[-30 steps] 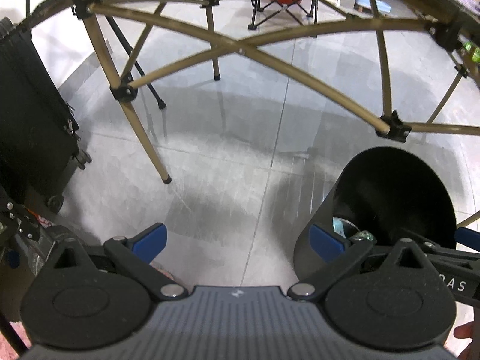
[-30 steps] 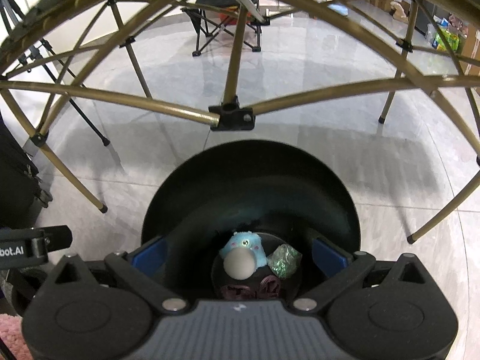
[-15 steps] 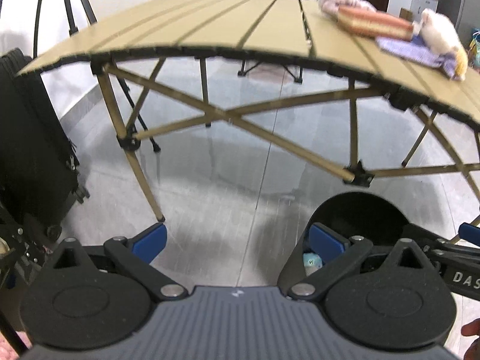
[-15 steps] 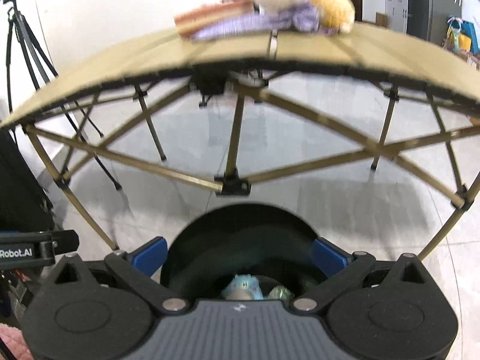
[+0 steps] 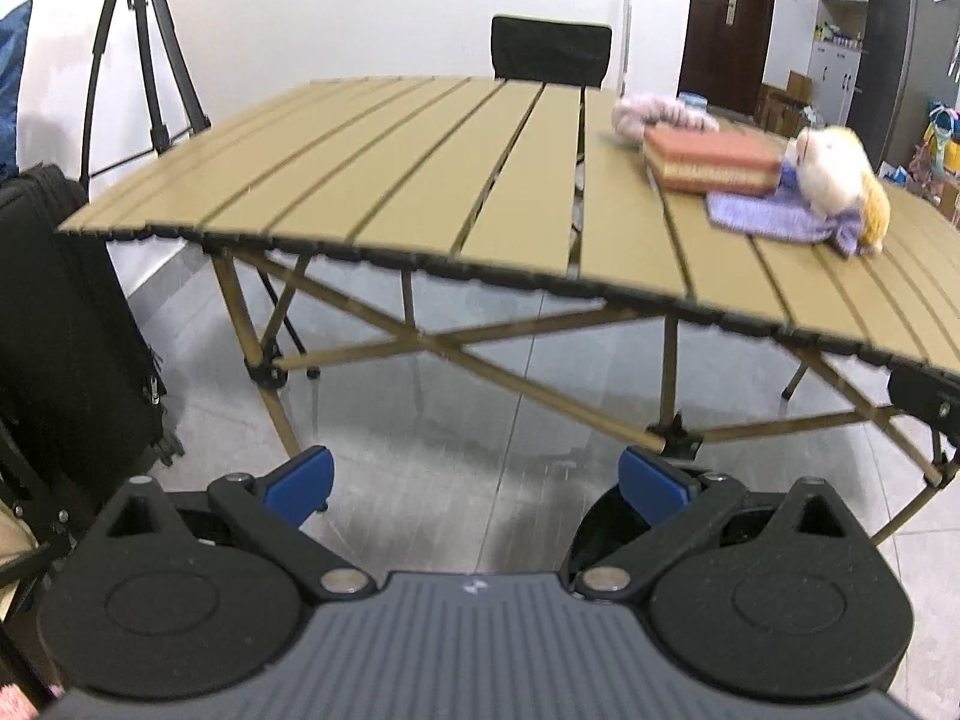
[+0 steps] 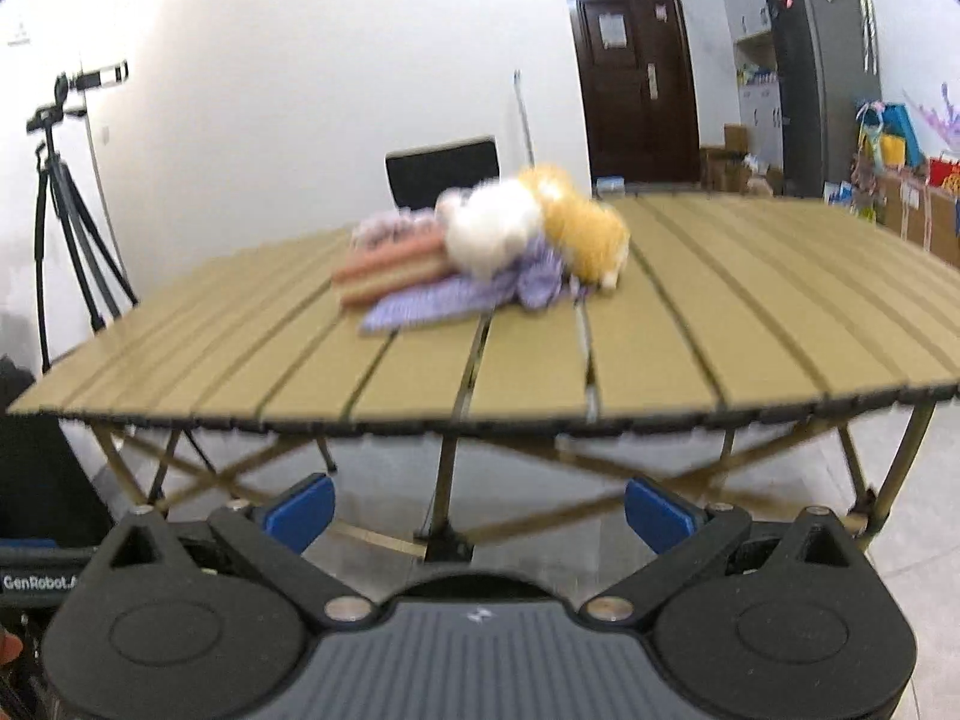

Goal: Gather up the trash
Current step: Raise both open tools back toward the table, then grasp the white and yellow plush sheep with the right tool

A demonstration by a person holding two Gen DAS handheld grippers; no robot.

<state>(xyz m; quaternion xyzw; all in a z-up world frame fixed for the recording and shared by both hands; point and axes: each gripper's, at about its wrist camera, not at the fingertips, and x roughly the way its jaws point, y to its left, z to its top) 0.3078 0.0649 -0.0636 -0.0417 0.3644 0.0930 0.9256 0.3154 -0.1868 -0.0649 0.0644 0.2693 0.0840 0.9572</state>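
Trash bin (image 5: pixel 591 531): dark rim just visible low behind left gripper (image 5: pixel 474 477), on floor below tabletop (image 5: pixel 420 180) near edge. Left fingers released, empty. Right gripper (image 6: pixel 477 507) fingers spread, empty. Beyond edge on tabletop: purple cloth (image 6: pixel 444 300), striped block (image 6: pixel 390 267), plush toy (image 6: pixel 534 225). Judgement: pick target first; approach level, clear tabletop edge.

Light: bright, even indoor light.
Glare: pale sheen on the tiled floor (image 5: pixel 420 450).
Shadows: soft, under the slatted table (image 5: pixel 420 180).
Blur: right wrist view smeared, plush toy (image 6: pixel 528 222) worst.
Distortion: fisheye bends the table edge; dark corners.
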